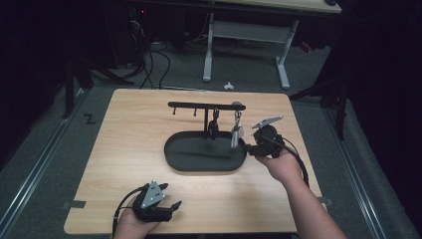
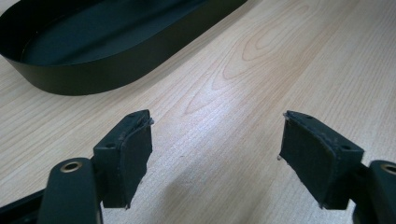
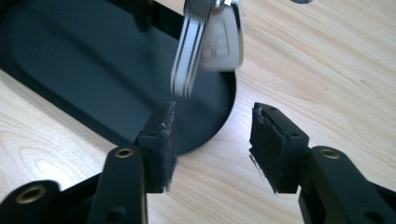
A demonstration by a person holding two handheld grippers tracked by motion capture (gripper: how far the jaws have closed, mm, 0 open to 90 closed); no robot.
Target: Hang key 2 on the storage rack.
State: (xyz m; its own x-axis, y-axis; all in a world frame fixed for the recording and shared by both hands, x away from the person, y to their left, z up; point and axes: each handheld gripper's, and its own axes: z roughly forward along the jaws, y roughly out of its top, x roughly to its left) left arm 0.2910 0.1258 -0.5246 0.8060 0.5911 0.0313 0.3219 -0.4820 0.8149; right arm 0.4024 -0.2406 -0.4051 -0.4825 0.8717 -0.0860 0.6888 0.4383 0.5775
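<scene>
From the high view, we see our right gripper (image 1: 250,148) at the right end of the black oval tray (image 1: 171,149), just below the silver keys (image 1: 236,134) that hang from a hook on the T-shaped rack (image 1: 204,105). A darker key fob (image 1: 214,125) hangs one hook further from the gripper. Our left gripper (image 1: 171,205) rests well apart, near the table (image 1: 124,124) edge.

In the left gripper view, its jaws stand wide apart over bare wood with nothing between them; the tray's wall (image 2: 93,77) lies ahead and to its left, and what we see of its floor looks bare.

In the right gripper view, the jaws are released, holding nothing, and the keys (image 3: 205,42) dangle just above and ahead of the gap, blurred as if swinging. We judge that a swinging bunch could slip off a pad, or a pull at an angle could catch the ring on the hook and tip the rack. The tray floor beyond the jaws looks empty.
</scene>
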